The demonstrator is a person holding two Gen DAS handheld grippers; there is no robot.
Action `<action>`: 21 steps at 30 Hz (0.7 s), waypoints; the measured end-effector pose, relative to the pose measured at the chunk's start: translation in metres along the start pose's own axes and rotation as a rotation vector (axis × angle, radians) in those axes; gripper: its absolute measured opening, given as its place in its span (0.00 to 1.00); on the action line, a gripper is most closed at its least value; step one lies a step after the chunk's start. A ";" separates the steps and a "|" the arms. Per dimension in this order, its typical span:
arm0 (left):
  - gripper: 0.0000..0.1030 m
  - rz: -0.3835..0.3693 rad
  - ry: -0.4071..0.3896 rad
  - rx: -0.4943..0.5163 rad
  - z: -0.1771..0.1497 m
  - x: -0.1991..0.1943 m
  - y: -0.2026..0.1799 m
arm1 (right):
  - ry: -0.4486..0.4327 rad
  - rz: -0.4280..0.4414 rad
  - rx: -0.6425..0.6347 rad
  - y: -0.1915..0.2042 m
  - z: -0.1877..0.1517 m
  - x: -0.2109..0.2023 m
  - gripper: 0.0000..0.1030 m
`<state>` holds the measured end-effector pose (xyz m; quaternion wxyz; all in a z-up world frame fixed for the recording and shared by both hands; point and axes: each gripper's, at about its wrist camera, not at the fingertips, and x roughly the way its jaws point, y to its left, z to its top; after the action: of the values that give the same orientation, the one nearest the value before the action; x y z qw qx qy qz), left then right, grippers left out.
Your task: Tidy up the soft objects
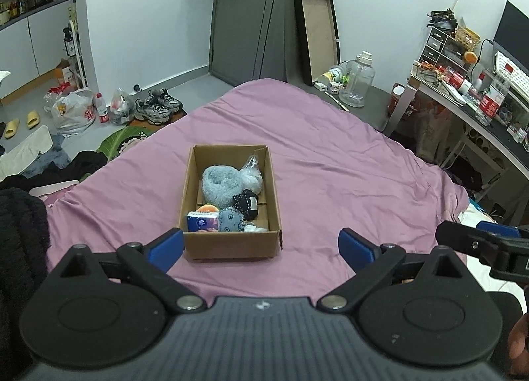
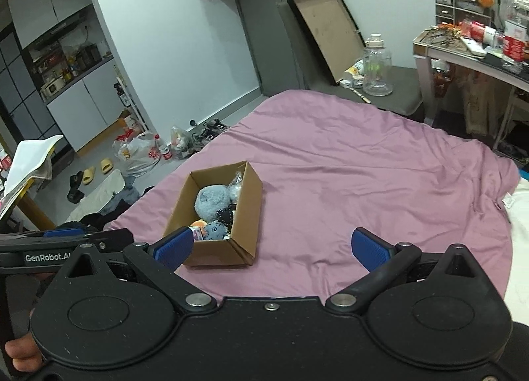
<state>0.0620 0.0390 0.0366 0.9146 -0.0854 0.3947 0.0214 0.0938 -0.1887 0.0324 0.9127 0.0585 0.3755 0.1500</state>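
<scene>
Left wrist view shows my left gripper [image 1: 261, 245] spread wide and empty, held back from the cardboard box [image 1: 231, 244] on the purple bedspread [image 1: 330, 182]. My right gripper [image 2: 272, 250] is just as wide and empty. Every soft thing sits inside the box: fluffy blue ball [image 1: 220, 182], tissue pack [image 1: 202, 220], dark plush [image 1: 246, 204]. Nothing soft lies loose on the spread, so I judge the sorting done.

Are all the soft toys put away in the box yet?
Looks nearly done: the cardboard box already holds the fluffy blue roll, tissue pack and other soft things. Left gripper and right gripper are open and hold nothing. The pink sheet shows nothing left to collect.
</scene>
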 end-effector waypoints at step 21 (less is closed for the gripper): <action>0.96 0.033 -0.101 0.044 -0.031 -0.064 -0.009 | -0.110 -0.004 -0.055 0.008 -0.029 -0.061 1.00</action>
<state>-0.0033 0.0270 0.0628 0.9345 -0.0572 0.3497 0.0321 0.0301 -0.2007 0.0544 0.9335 0.0410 0.3207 0.1549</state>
